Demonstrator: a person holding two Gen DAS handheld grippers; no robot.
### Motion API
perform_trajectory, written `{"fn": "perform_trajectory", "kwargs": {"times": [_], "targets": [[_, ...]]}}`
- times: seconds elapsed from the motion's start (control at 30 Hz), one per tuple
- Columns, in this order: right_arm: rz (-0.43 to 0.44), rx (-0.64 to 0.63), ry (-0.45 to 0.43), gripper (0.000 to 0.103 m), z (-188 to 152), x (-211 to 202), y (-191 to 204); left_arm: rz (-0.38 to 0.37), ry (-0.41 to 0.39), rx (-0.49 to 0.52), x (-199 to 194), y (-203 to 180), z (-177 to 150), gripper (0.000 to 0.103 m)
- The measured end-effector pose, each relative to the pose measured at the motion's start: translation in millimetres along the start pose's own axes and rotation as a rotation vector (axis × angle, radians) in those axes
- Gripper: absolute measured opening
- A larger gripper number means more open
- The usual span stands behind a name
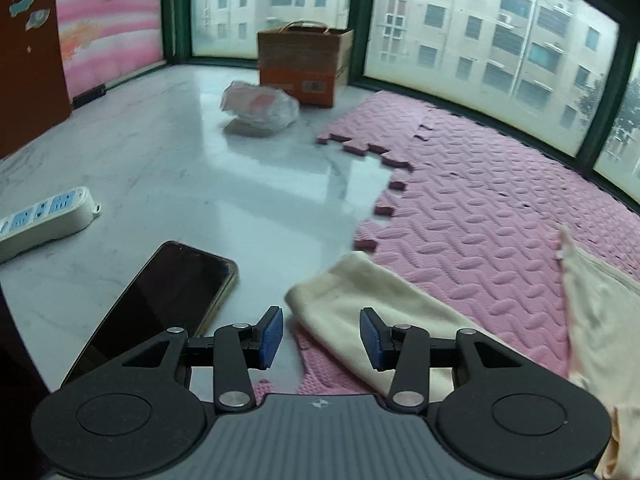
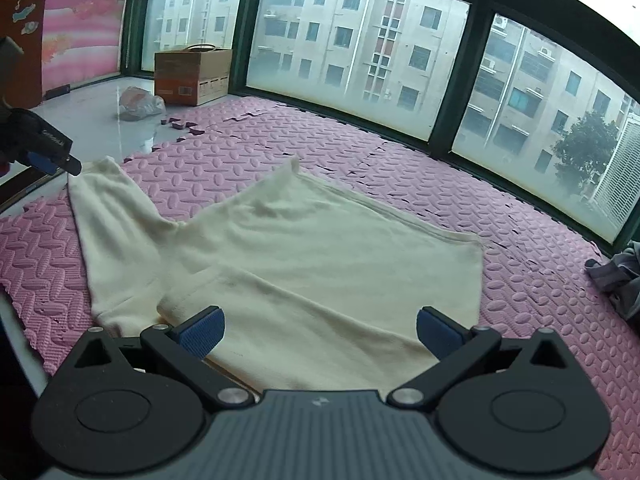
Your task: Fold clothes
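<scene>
The left two-finger gripper (image 1: 321, 338) hovers with jaws apart over the sleeve end of the cream knitted sweater (image 2: 280, 248), grasping nothing. The right two-finger gripper (image 2: 319, 330) hangs spread wide above the sweater's hem, empty. The sweater lies flat on the pink foam puzzle mat (image 2: 400, 176). At ten o'clock sits a black smartphone (image 1: 160, 304) on white marble floor (image 1: 160, 152)

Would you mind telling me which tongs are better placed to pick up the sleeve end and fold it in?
Left. The left tongs are open right at the sleeve end; the right tongs hang open over the sweater's body.
</scene>
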State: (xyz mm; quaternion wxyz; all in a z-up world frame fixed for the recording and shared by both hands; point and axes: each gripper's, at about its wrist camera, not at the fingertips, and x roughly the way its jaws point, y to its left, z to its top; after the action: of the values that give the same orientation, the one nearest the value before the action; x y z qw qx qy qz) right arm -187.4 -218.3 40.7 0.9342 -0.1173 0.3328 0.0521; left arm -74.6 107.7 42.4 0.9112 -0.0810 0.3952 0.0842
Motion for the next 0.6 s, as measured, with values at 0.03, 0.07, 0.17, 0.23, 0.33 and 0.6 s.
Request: {"fn": "perform_trajectory", "kwargs": {"times": [0.03, 0.07, 0.17, 0.23, 0.33, 0.6], "targets": [[0.001, -0.001, 0.002, 0.103, 0, 0, 1, -0.002, 0.008, -0.006, 3, 2, 0, 0.046], [0.0, -0.003, 0.003, 0.103, 0, 0, 2, -0.008, 0.015, -0.012, 5, 4, 0, 0.046], [-0.001, -0.007, 0.007, 0.103, 0, 0, 3, -0.015, 0.026, -0.027, 12, 5, 1, 0.044], [-0.003, -0.008, 0.009, 0.103, 0, 0, 4, -0.023, 0.027, -0.036, 15, 6, 1, 0.039], [-0.006, -0.007, 0.015, 0.103, -1, 1, 4, -0.036, 0.022, -0.041, 17, 6, 2, 0.03], [-0.006, 0.003, 0.027, 0.103, -3, 1, 3, -0.025, -0.001, -0.027, 19, 0, 5, 0.01]]}}
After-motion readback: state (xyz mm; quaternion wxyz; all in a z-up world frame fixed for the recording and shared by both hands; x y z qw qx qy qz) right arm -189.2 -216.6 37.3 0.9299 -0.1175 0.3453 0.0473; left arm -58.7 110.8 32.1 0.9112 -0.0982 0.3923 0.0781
